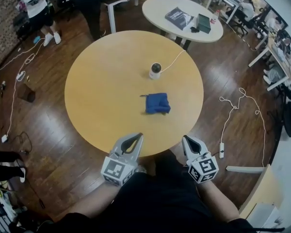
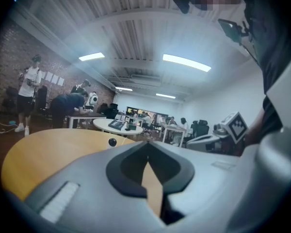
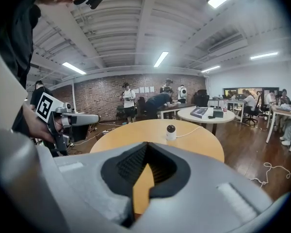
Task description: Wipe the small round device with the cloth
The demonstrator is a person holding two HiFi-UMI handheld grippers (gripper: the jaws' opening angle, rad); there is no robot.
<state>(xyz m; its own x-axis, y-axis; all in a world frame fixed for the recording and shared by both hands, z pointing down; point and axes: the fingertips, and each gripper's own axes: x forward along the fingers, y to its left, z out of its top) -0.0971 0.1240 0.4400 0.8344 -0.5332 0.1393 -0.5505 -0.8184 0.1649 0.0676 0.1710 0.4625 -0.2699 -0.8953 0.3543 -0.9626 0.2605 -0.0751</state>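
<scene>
The small round device (image 1: 155, 70), white with a dark lens, stands upright past the middle of the round wooden table (image 1: 97, 96), and a white cable (image 1: 173, 61) leads off it to the far right. A crumpled blue cloth (image 1: 157, 103) lies nearer me, just right of centre. My left gripper (image 1: 138, 136) and right gripper (image 1: 185, 139) hover side by side over the table's near edge, both shut and empty, well short of the cloth. The right gripper view shows the device (image 3: 170, 131) far ahead beyond the closed jaws. In the left gripper view the device (image 2: 112, 141) is a small dark ball.
A white round table (image 1: 157, 6) behind holds a book (image 1: 178, 17) and a dark green case (image 1: 203, 23). Cables (image 1: 237, 101) and a power strip (image 1: 221, 150) lie on the wooden floor to the right. People stand at the far left and back.
</scene>
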